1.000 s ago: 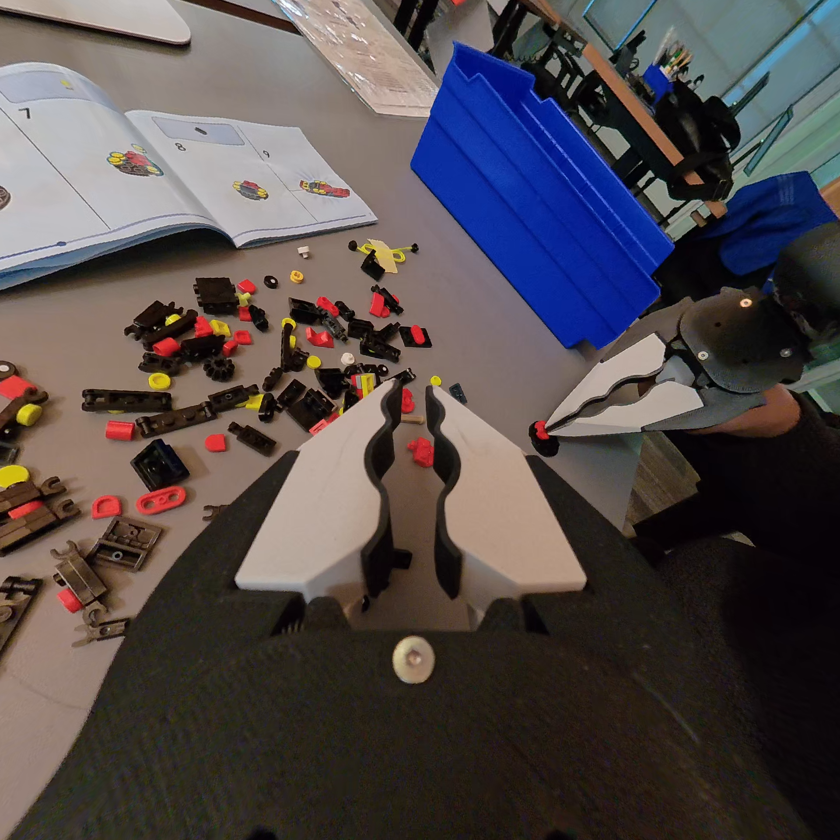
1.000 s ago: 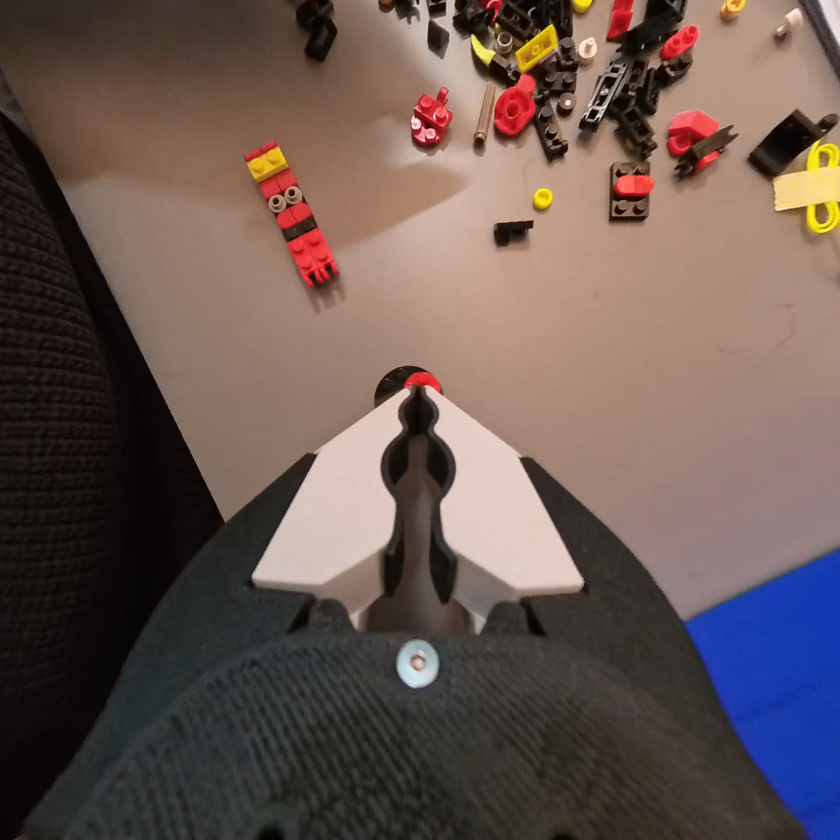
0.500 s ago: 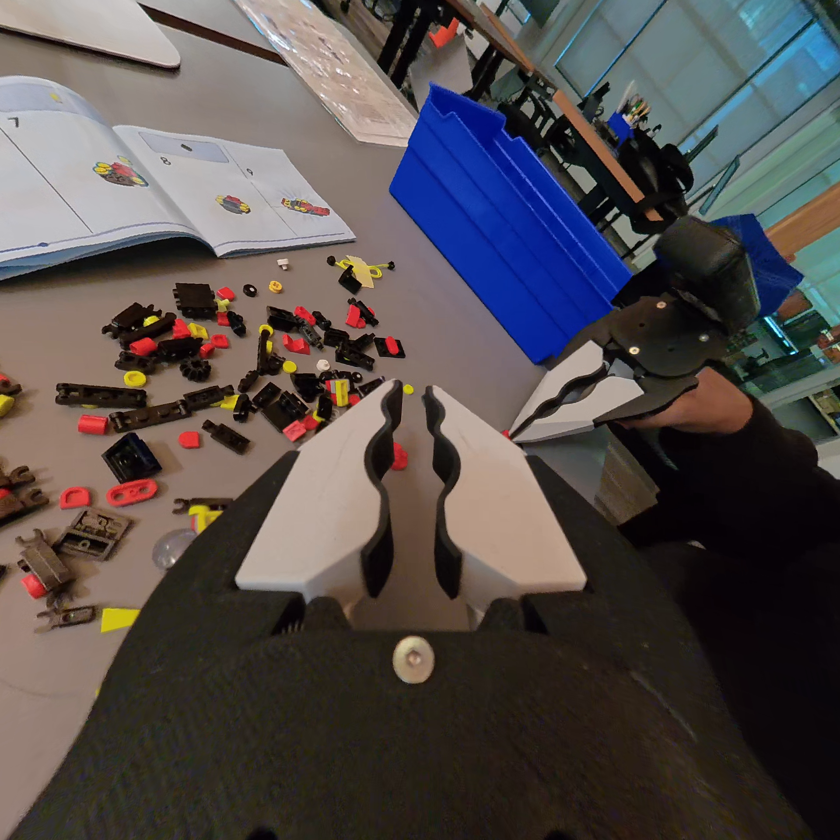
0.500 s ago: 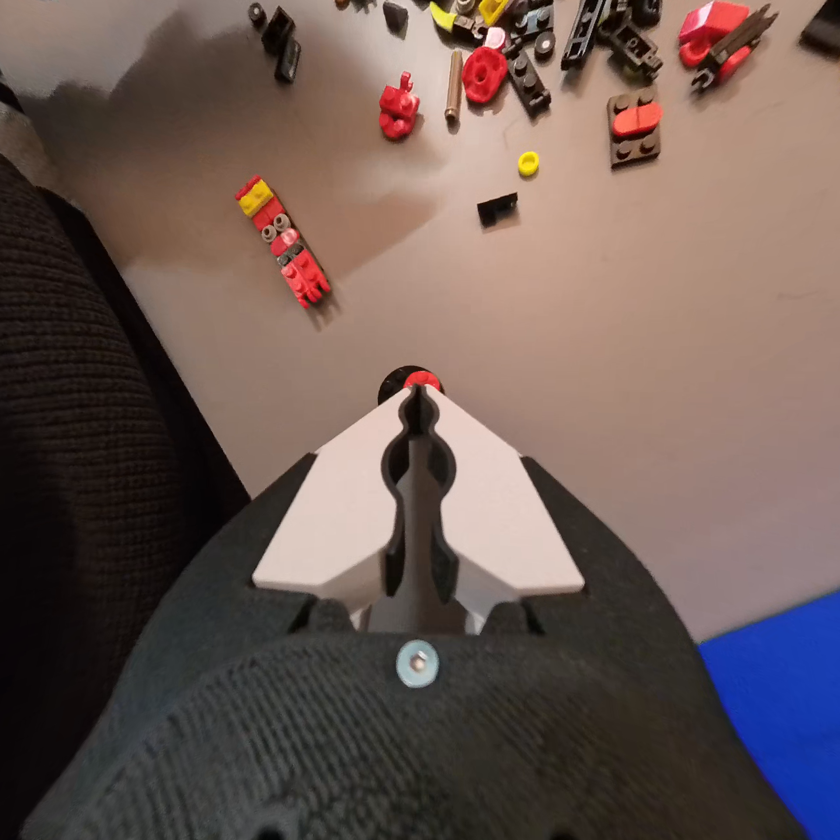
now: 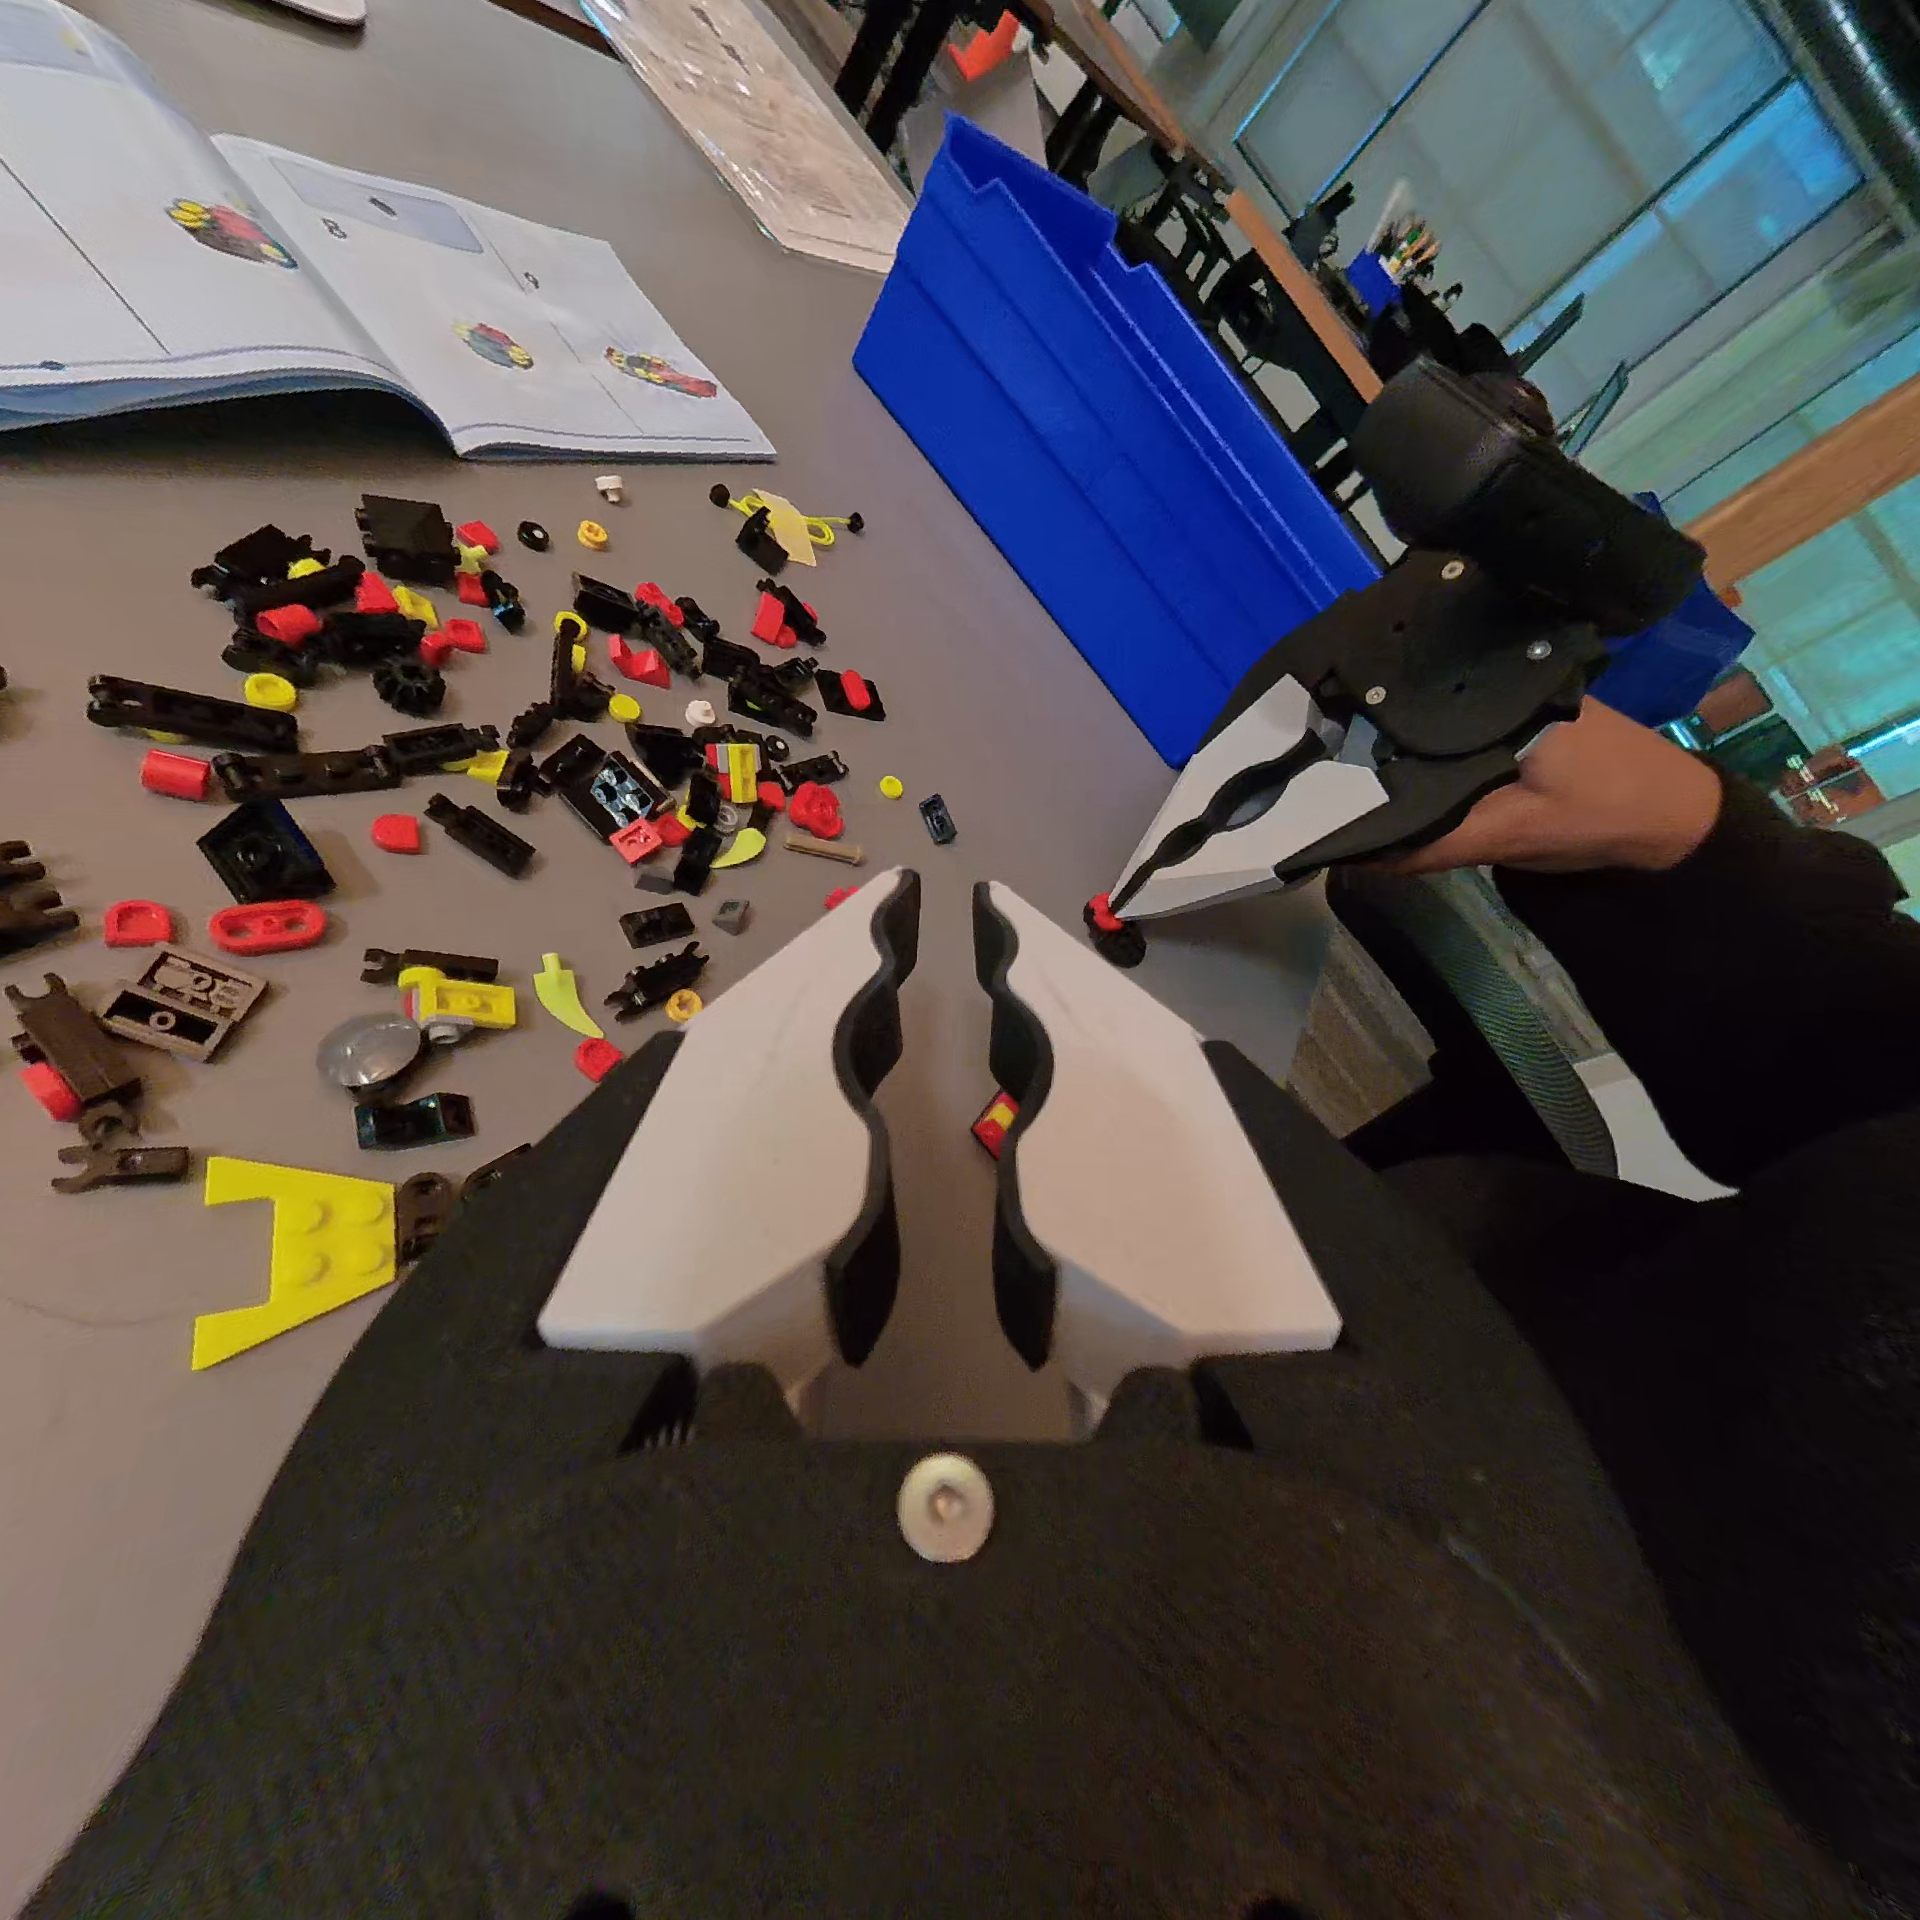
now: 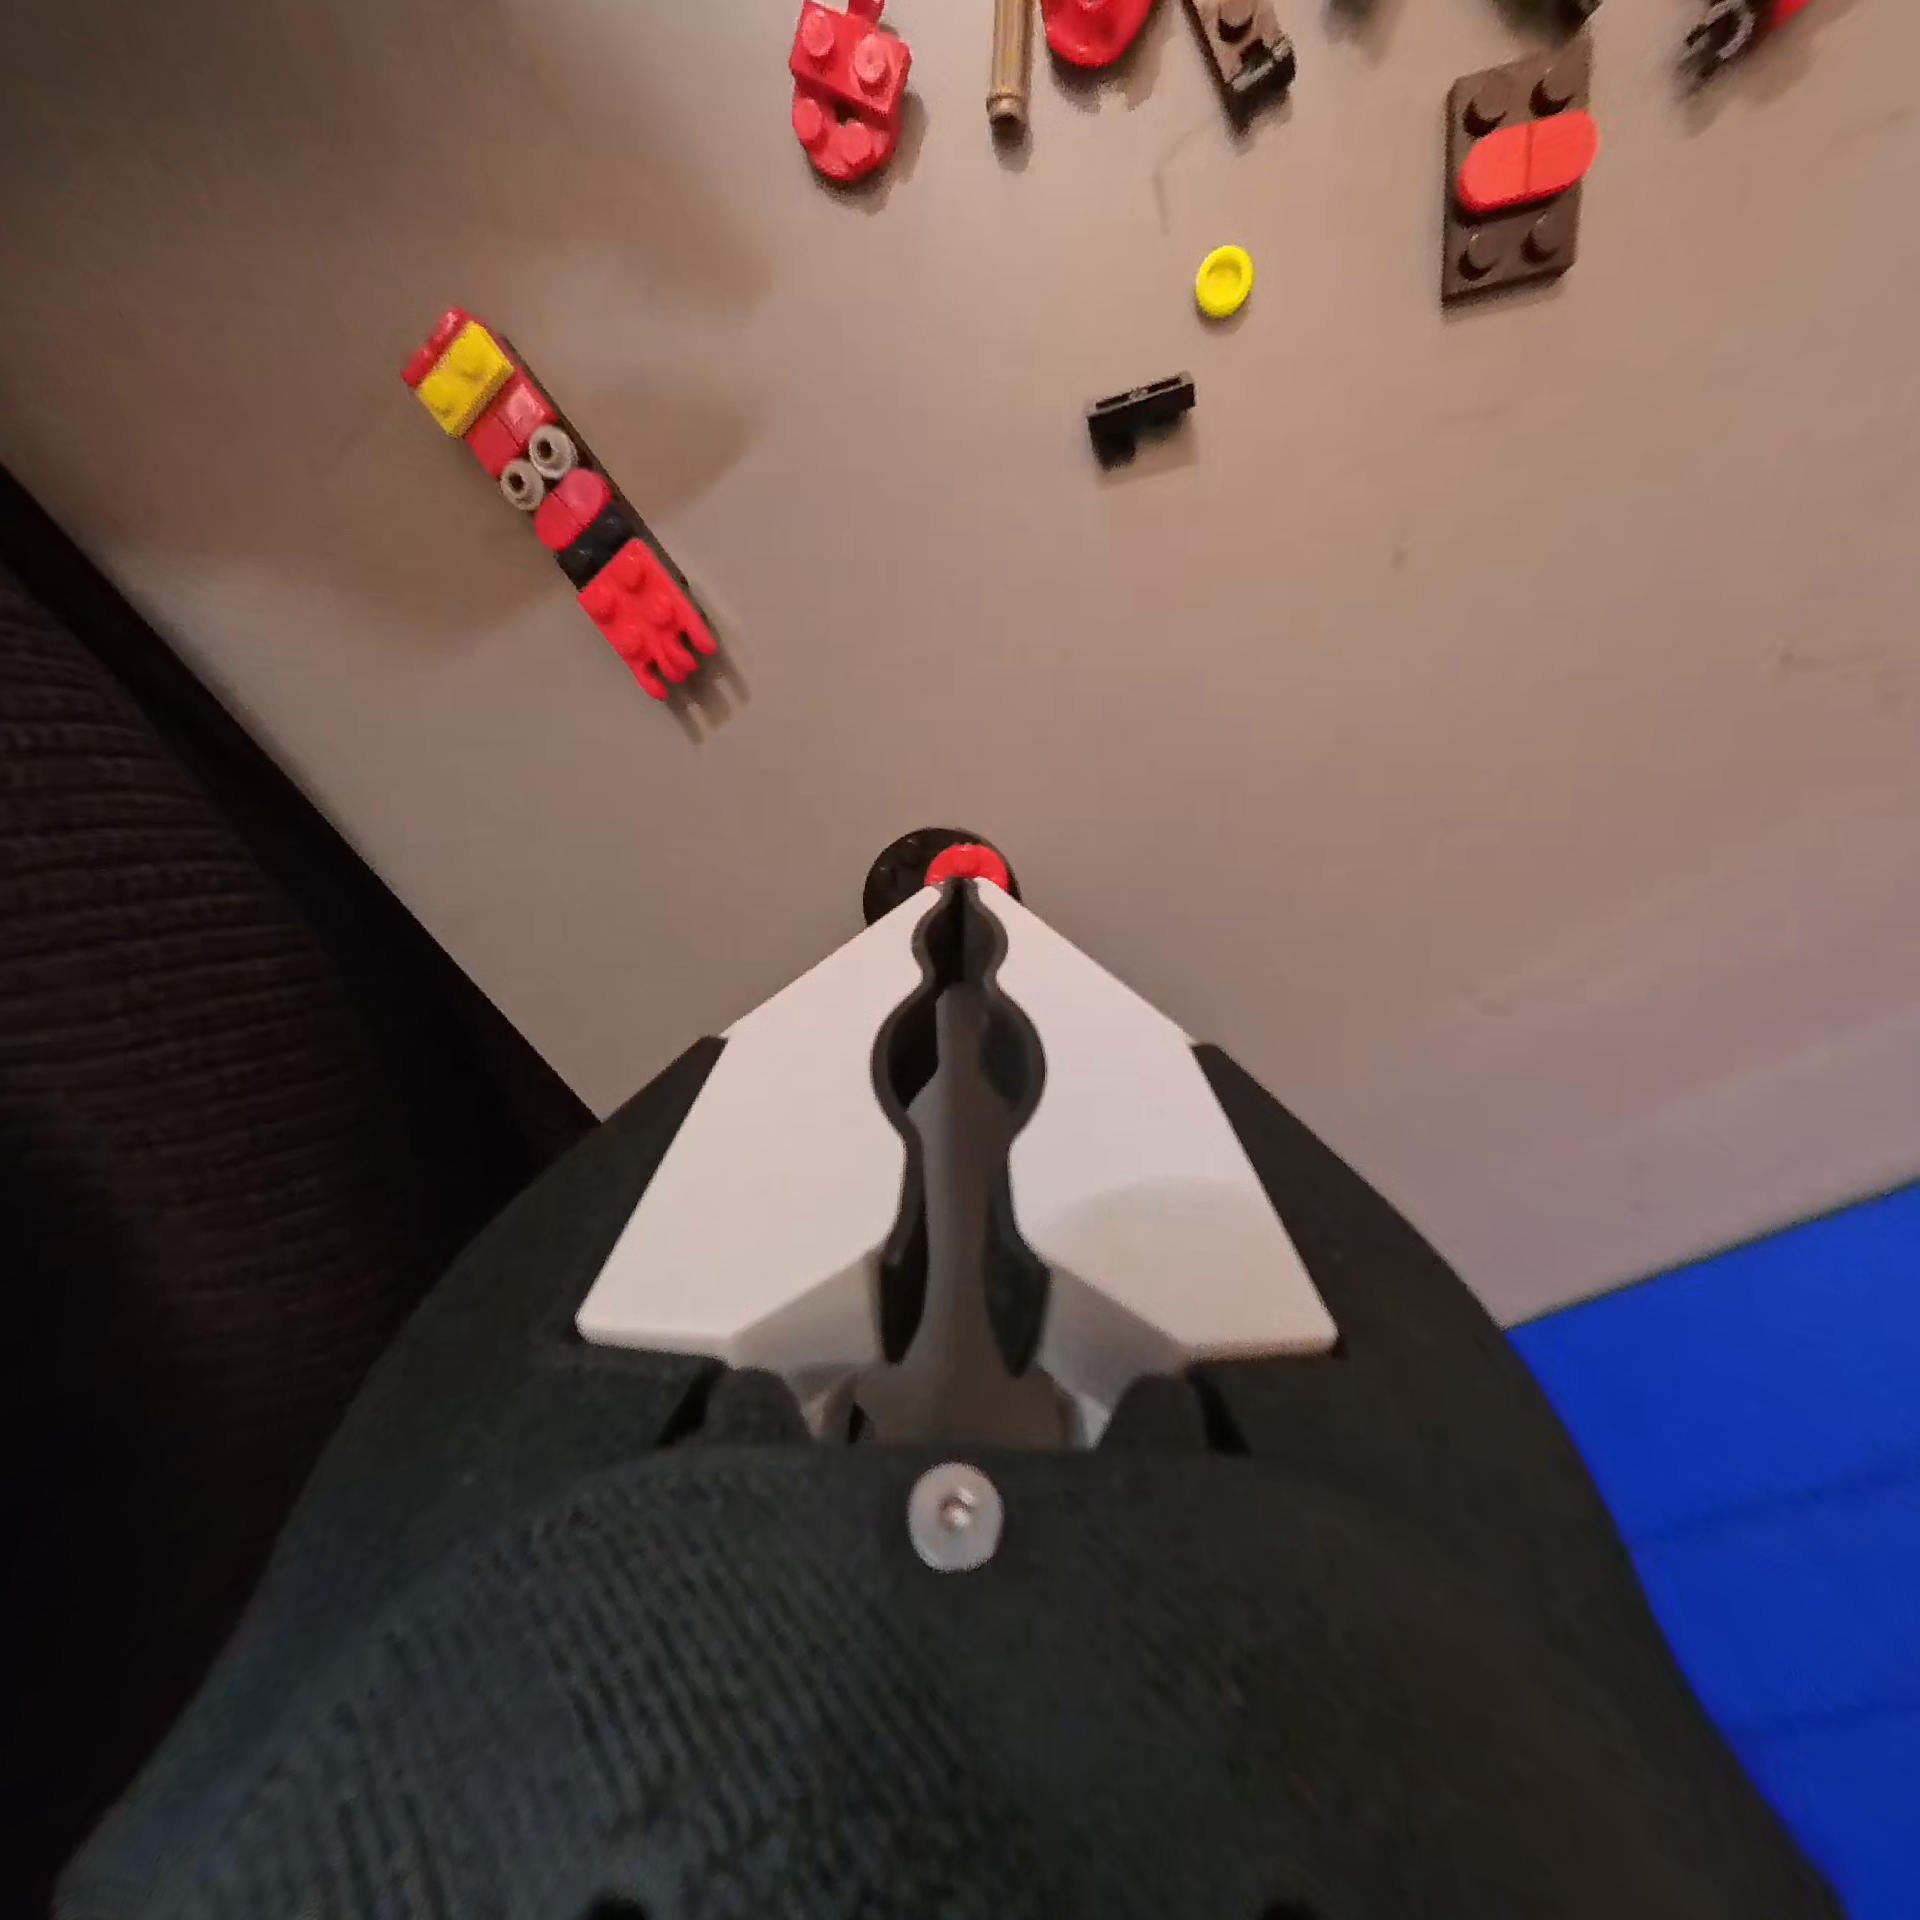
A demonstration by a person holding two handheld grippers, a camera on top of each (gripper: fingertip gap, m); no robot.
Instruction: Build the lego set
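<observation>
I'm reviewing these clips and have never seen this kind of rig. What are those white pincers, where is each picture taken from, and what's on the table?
There is no robot here: a person holds a two-finger gripper in each hand, with a camera on each looking along its fingers. One picture is from the left gripper, which is open and empty. The other is from the right gripper, shut on a small black wheel with a red hub; the left view shows it too, off to the side. On the grey table lie loose Lego pieces, a partly built red and yellow assembly, an open instruction booklet and a blue bin.
</observation>
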